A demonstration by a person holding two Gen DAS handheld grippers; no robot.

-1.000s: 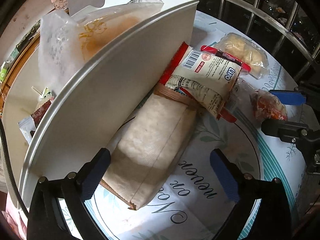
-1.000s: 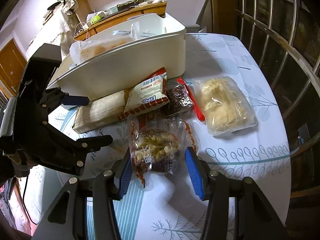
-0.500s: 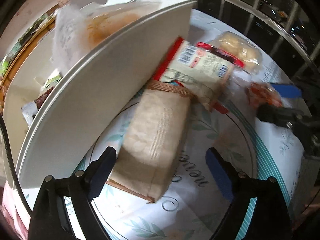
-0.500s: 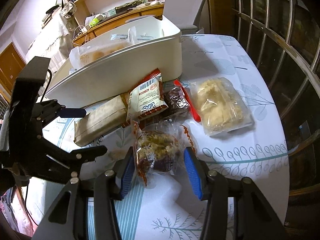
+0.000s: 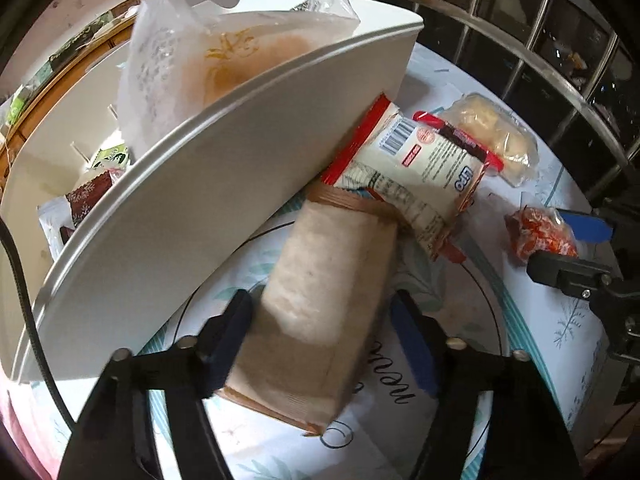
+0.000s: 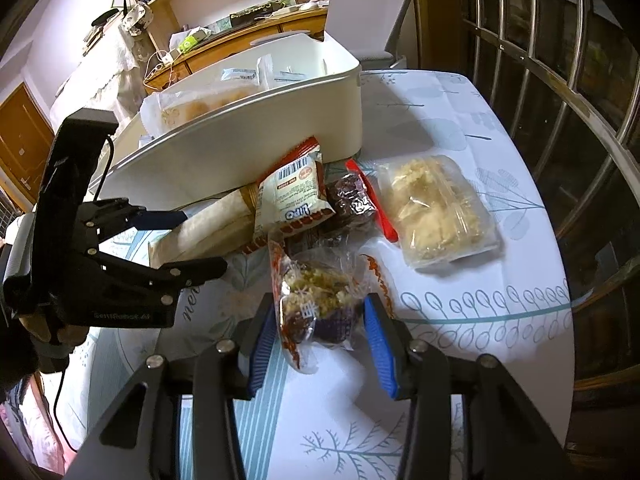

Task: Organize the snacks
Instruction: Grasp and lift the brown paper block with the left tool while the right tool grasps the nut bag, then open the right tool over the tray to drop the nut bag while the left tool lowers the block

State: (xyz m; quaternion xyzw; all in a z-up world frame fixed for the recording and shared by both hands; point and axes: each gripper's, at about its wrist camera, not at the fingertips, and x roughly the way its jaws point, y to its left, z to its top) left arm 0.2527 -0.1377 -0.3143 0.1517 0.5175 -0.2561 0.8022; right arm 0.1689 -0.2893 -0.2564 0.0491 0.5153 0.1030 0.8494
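- My left gripper (image 5: 320, 328) straddles the near end of the long beige paper-wrapped snack bar (image 5: 328, 296); a second ago the bar lay ahead of my fingers, now it sits between them, jaws apart and closer together than before, the left pad at the wrapper, the right with a gap
- That bar lies flat on the white leaf-printed tablecloth (image 5: 568, 320), just beside the curved wall of the white plastic storage bin (image 5: 224, 184), its far end under the white-and-red crinkled snack packet (image 5: 412, 168)
- My right gripper (image 6: 320, 332) has its blue pads (image 6: 378, 340) on either side of the clear bag of nut-topped dark cake (image 6: 316, 300); the gap has narrowed since before, and I cannot tell whether both pads grip it yet
- The bag rests on the cloth, in the same spot as earlier
- Beyond it lie a small dark brown wrapped sweet (image 6: 354, 200) and a clear pack of pale crumbly pastry (image 6: 436, 208), both unmoved
- Inside the bin a frosted bag of orange bread (image 5: 224, 60) stands against the wall
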